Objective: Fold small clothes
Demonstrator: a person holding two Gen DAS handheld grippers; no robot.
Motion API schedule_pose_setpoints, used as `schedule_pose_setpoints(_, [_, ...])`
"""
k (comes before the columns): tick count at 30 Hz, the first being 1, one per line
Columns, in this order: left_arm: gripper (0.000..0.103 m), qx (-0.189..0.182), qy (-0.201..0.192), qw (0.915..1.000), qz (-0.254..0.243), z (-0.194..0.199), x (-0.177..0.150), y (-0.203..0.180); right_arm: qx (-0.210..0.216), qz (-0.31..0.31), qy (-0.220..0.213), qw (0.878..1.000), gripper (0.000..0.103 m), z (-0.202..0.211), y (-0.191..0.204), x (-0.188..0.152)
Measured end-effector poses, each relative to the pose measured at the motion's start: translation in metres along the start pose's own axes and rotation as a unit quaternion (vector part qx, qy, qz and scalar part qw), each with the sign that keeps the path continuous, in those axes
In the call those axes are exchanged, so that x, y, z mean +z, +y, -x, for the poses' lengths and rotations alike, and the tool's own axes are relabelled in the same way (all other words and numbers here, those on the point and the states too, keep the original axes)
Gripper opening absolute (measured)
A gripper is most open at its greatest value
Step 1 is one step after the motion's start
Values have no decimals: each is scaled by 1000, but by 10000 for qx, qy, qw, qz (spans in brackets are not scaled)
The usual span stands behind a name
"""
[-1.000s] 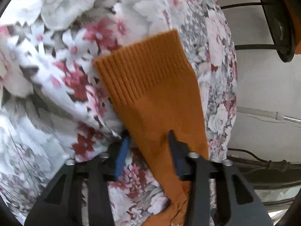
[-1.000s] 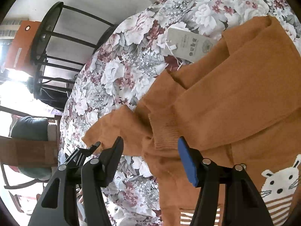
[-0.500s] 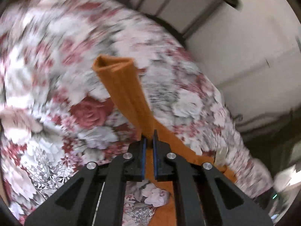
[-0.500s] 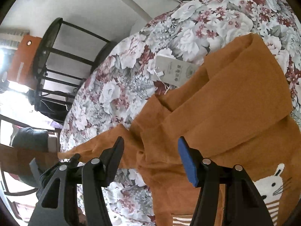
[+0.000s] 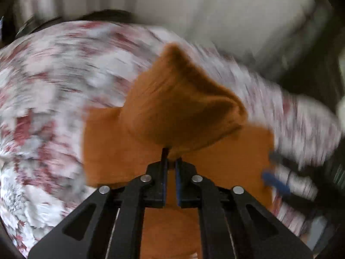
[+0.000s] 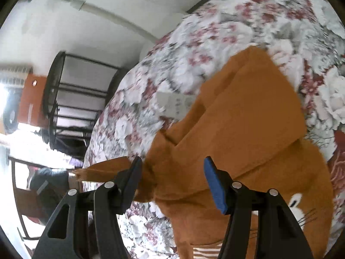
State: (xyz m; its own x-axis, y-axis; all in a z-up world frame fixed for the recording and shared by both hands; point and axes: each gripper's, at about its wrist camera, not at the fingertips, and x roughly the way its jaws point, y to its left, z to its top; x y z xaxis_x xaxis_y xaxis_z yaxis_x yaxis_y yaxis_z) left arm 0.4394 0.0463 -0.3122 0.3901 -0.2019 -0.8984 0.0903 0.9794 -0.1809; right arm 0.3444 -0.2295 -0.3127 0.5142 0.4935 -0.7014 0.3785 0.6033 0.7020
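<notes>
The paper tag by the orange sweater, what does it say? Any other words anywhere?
No text can be read.
Paper tag on the floral cloth, beside the orange sweater: faint print, too blurred to read.
The sweater's animal face is a picture, not words.
Left wrist view: all blurred, no words.

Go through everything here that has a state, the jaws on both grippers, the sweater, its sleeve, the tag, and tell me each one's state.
left gripper: jaws shut on the sleeve.
right gripper: jaws open, holding nothing, over the sweater.
sleeve: pinched and lifted off the floral cloth, bunched above the sweater's body.
orange sweater: lying on the floral cloth, partly folded, one flap laid over its body.
paper tag: lying flat on the cloth beside the sweater.
</notes>
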Motion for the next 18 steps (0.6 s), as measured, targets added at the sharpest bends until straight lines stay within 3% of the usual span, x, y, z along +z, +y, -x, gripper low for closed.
schedule_pose_setpoints(1, [20, 117, 140, 9995, -274, -10, -10, -16, 31, -115, 32, 9999, 61, -1, -7, 2])
schedule_pose_setpoints(3, [43, 266, 325, 9982, -420, -20, -21, -25, 97, -282, 138, 9995, 61, -6, -16, 3])
schedule_pose_setpoints(6, [54, 182, 326, 9993, 18, -12, -17, -3, 179, -478, 303, 9982, 61, -16, -26, 1])
schedule_pose_setpoints(9, [61, 41, 196, 9988, 450, 6, -8, 27, 234, -538, 427, 9974, 60, -26, -30, -1])
schedule_pose_setpoints(12, [66, 435, 172, 9967, 657, 14, -4, 59, 251, -489, 454, 9975, 60, -37, -27, -3])
schedule_pose_setpoints(14, [66, 712, 308, 9941, 758, 10, -4, 76, 264, -409, 488, 9976, 57, -46, -23, -3])
schedule_pose_setpoints(18, [66, 771, 722, 9910, 821, -5, -12, 95, 148, -255, 654, 9974, 45, -70, -17, -7])
